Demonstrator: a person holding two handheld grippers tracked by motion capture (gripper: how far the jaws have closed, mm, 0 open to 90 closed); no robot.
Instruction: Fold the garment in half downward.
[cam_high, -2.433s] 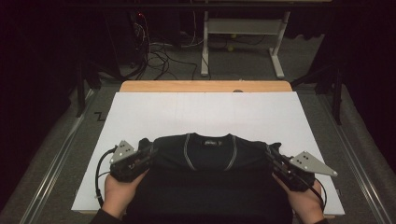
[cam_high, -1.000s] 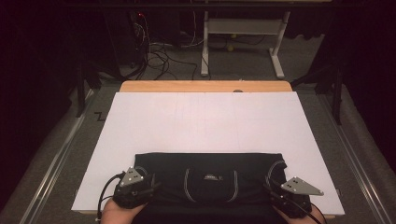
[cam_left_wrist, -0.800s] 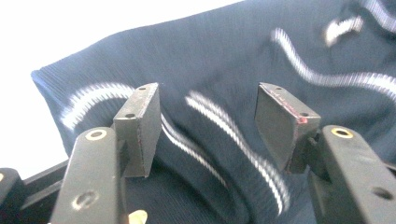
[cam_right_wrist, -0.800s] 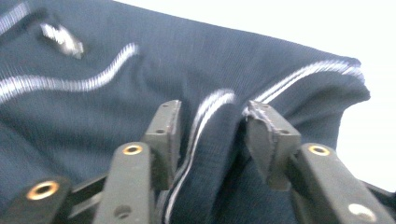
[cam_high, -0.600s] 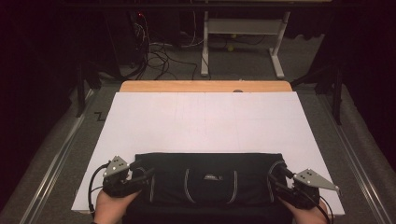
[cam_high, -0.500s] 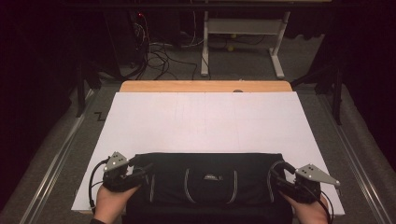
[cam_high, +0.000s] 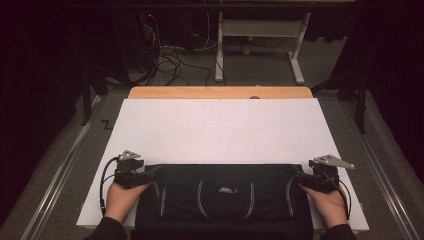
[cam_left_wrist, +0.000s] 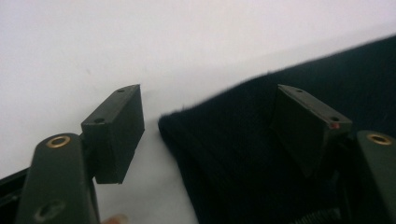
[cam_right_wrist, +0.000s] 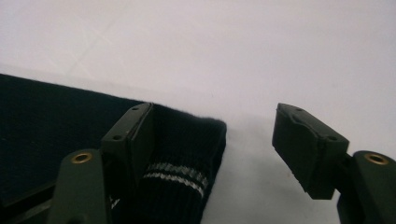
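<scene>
— Since the earlier high view, what had changed?

— Both hands had drawn back toward the near edge, bringing the black sweater (cam_high: 225, 192) with them and folding it into a flat band across the white sheet (cam_high: 220, 130). The jaws of both tongs had just been opening.

— Starting at the left?

— The left gripper (cam_high: 150, 175) stood open at the band's left end. In the left gripper view, the folded corner of the sweater (cam_left_wrist: 261, 154) lay between the jaws, one pad over the cloth and the other off it on the bare sheet (cam_left_wrist: 140, 46), neither pressing.

— And the right?

— The right gripper (cam_high: 300, 176) was open too. In the right gripper view, the striped cuff (cam_right_wrist: 175, 172) sat just beside one pad, the other well clear over the white sheet (cam_right_wrist: 261, 56).

— How far along was it?

— I'd judge one fold done and let go; the band still looked wide, so folding it across probably remained.

— The count?

— One sweater, one white sheet, two tongs, two hands.
</scene>
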